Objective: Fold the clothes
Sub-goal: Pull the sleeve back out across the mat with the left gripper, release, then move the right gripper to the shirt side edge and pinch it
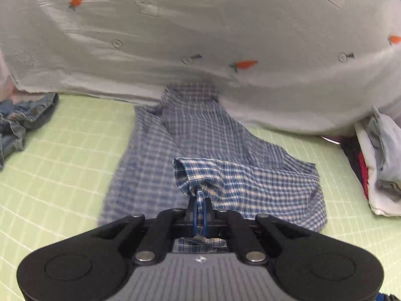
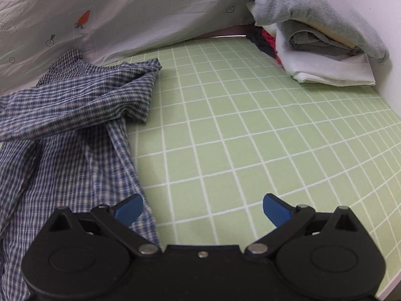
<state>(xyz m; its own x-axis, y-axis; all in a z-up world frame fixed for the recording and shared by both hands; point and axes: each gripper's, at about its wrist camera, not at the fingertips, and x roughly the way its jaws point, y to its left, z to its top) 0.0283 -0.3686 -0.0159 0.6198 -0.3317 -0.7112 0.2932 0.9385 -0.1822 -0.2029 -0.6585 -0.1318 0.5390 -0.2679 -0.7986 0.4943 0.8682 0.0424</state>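
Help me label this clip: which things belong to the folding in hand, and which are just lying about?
In hand: blue-and-white plaid cotton shirt; left gripper shut on it; open right gripper.
Lying about: crumpled blue denim garment; folded grey-and-white clothes stack; carrot-print white sheet.

From my left wrist view, the denim garment (image 1: pixel 17 123) runs off the left edge, and the folded stack (image 1: pixel 381 165) is cut at the right. The plaid shirt (image 1: pixel 200 135) slips under the white sheet (image 1: pixel 200 25) at upper centre; its bottom hides behind my left gripper (image 1: pixel 200 207).
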